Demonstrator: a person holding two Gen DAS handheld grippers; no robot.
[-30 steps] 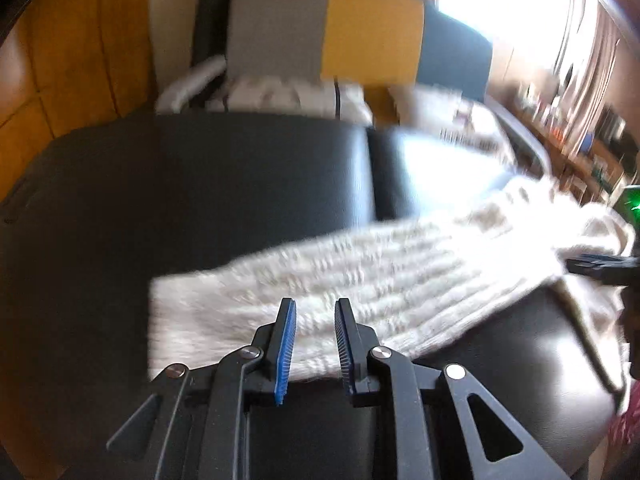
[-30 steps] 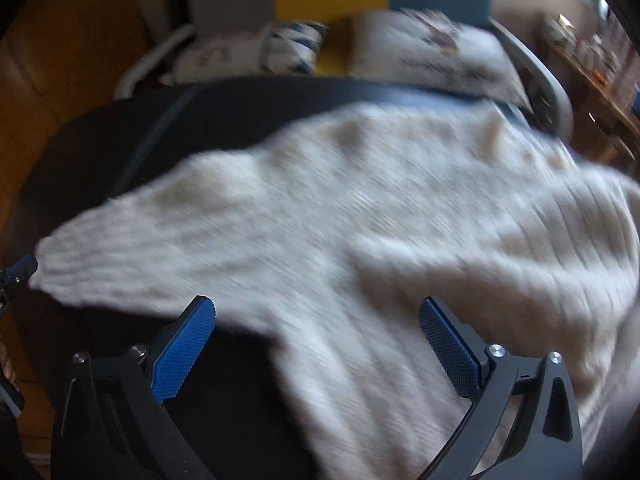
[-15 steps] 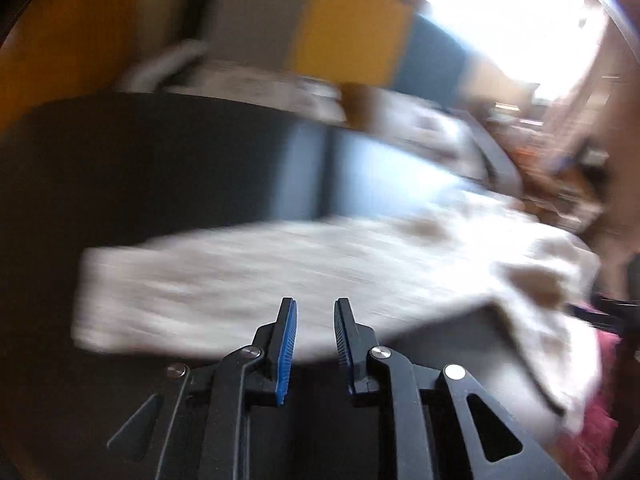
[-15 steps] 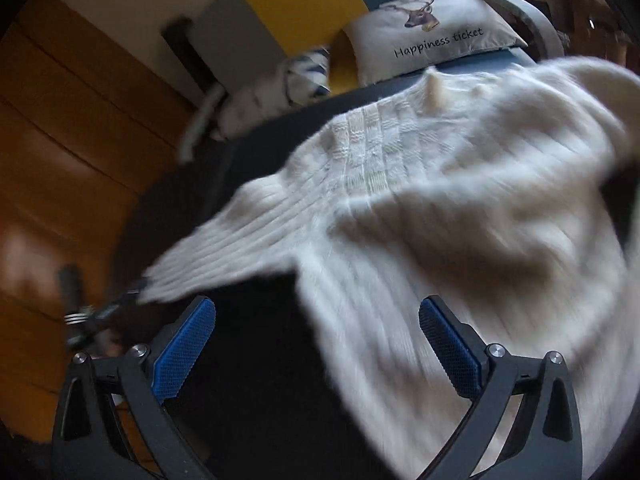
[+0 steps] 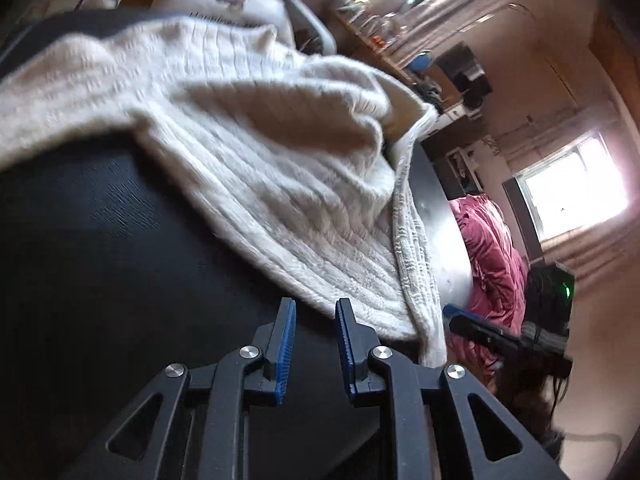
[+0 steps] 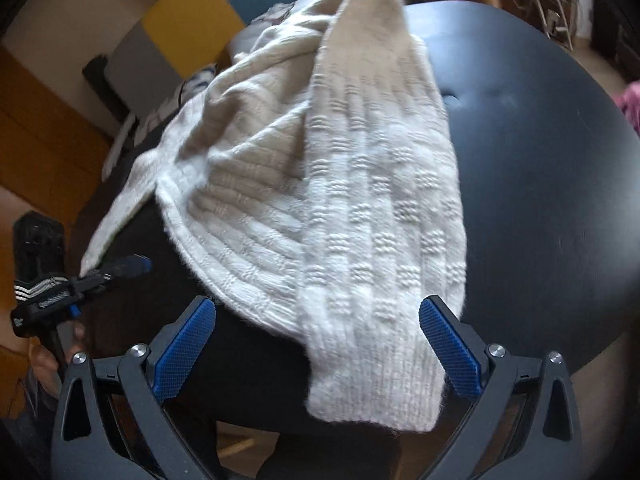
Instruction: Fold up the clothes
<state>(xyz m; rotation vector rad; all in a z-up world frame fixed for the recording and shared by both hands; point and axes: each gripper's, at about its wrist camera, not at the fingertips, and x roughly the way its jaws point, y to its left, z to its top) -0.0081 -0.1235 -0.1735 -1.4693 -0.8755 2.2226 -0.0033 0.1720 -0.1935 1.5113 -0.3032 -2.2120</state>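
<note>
A cream knitted sweater (image 5: 248, 152) lies rumpled on the round black table (image 5: 100, 240). My left gripper (image 5: 315, 305) hovers just before the sweater's near hem, its jaws a narrow gap apart with nothing between them. In the right wrist view one sleeve (image 6: 380, 208) lies folded over the sweater (image 6: 248, 200) body, and its ribbed cuff (image 6: 376, 392) hangs at the near table edge. My right gripper (image 6: 316, 304) stands wide open above that cuff, touching nothing. The left gripper (image 6: 100, 276) shows at the far left, the right gripper (image 5: 480, 330) at the right of the left wrist view.
A pink cloth (image 5: 492, 264) lies beyond the table's right edge. Chairs with yellow, grey and blue backs and a printed cushion (image 5: 224, 0) stand behind the table (image 6: 540, 200). A bright window (image 5: 572, 196) and cluttered shelves (image 5: 380, 28) lie further off.
Both cameras have swung along the sweater. The left gripper left the outstretched sleeve for the hem. The right gripper now faces a sleeve folded over the body. Neither gripper's jaws changed.
</note>
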